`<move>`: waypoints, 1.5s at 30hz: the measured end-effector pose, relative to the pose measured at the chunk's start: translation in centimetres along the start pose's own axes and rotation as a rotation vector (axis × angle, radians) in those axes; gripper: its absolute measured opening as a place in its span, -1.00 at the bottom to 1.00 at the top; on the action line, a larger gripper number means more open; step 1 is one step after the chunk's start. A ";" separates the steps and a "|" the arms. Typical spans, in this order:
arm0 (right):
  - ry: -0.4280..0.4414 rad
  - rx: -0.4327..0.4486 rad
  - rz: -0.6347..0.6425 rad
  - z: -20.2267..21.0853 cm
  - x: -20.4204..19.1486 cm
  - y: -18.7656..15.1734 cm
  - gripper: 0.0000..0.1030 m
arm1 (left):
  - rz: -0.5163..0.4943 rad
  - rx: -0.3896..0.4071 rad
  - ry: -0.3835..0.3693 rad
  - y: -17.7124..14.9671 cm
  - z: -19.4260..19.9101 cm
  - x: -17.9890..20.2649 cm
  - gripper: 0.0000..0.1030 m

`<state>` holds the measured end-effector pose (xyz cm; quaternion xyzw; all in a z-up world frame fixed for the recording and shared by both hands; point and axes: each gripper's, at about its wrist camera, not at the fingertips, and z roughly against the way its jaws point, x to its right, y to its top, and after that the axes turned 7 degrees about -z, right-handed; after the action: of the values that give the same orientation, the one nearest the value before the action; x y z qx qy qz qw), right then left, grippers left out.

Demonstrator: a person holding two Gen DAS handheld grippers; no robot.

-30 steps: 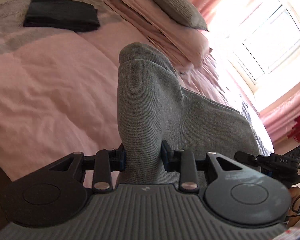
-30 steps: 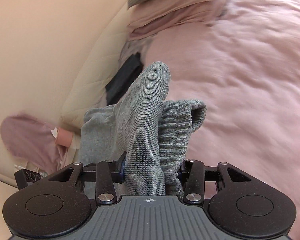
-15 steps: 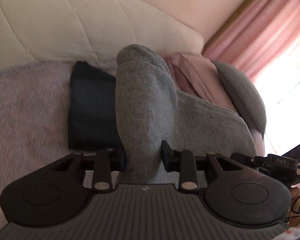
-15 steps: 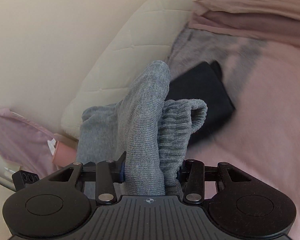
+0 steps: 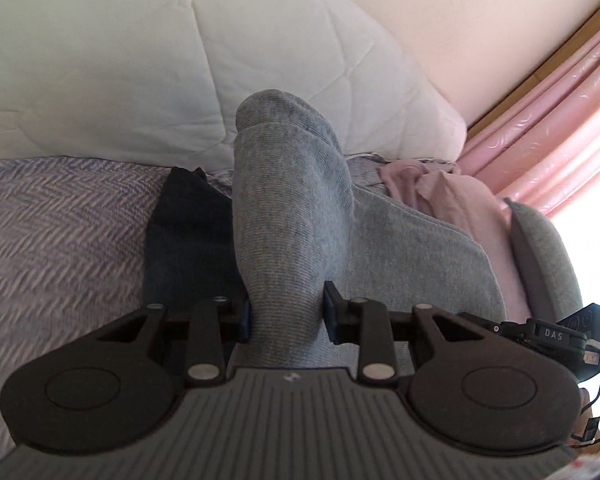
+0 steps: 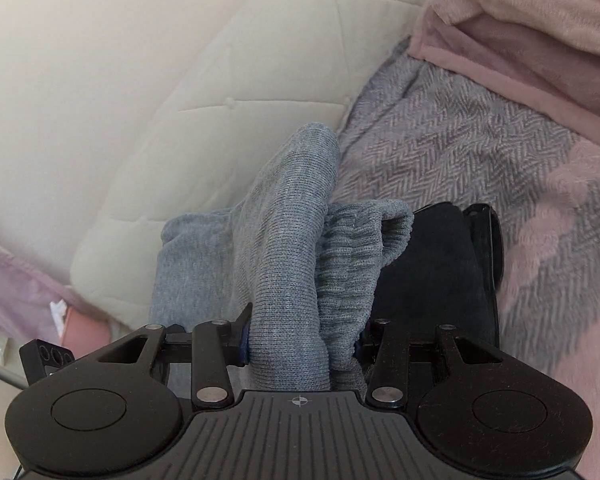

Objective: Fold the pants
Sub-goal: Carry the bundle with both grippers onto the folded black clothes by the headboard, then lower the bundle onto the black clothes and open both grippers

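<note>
Left wrist view: left gripper (image 5: 286, 316) clamps grey knit pants (image 5: 292, 216) at frame centre, above dark folded garment (image 5: 188, 240). Right gripper (image 6: 302, 344) pinches bunched waistband (image 6: 352, 264), jaws part-closed.

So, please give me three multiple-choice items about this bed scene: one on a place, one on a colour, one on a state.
1. Where does the dark folded garment lie?
A. on the herringbone blanket
B. on the floor
C. on a chair

2. What colour are the pants in the grippers?
A. red
B. grey
C. white

3. How is the left gripper?
A. open and empty
B. shut on the pants
C. out of view

Key: 1 A, the blanket's weave surrounds it; 2 B, the knit is grey in both views; 3 B, both pads press the fabric, as do the right gripper's.
</note>
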<state>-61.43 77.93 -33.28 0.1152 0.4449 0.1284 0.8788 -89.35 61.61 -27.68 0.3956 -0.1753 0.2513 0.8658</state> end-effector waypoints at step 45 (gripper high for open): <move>-0.574 0.187 0.386 -1.2 -4.6 -12.9 -0.75 | -0.427 -0.079 0.310 -8.3 2.1 6.3 -0.53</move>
<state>-63.44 64.45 -34.63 0.3083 0.1599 0.2131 0.9132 -79.67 57.18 -28.15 0.3464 0.0374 0.1135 0.9305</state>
